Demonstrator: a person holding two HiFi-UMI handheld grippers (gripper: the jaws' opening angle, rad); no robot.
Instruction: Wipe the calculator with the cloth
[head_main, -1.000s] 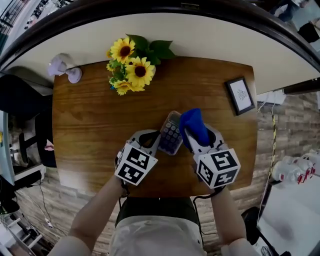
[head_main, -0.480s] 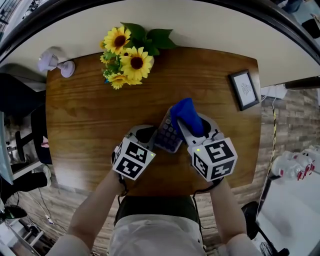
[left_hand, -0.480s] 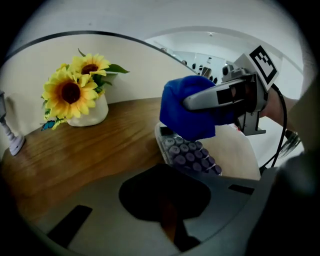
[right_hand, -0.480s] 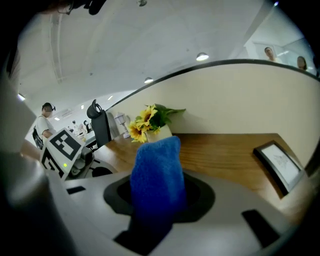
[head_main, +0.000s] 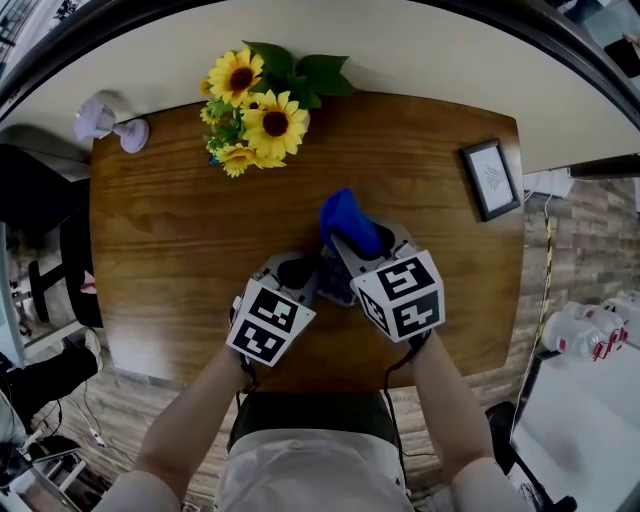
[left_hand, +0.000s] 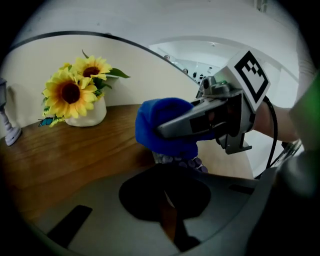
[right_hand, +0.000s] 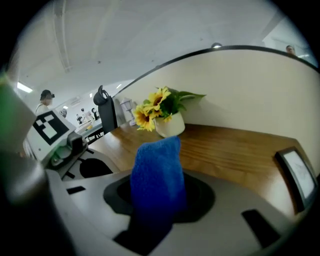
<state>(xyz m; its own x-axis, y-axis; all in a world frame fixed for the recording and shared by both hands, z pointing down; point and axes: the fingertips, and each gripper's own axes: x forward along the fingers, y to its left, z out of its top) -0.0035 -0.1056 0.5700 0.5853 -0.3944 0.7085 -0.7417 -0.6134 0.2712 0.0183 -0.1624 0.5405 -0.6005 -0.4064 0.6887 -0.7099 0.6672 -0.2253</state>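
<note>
Your right tool (head_main: 366, 241) has swept the cloth (head_main: 346, 216) leftward over the calculator (head_main: 334, 286), now covering most of it.

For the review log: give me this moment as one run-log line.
left gripper: shut on calculator | right gripper: shut on cloth | cloth: on calculator keys | task: wipe under way

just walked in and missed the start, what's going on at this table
A person at a wooden table works a gripper in each hand. The right gripper is clamped on a blue cloth and has it pressed over the calculator, which is mostly covered. The left gripper sits at the calculator's near edge, apparently steadying it; whether it actually grips it is unclear. Sunflowers in a white pot stand at the back.
</note>
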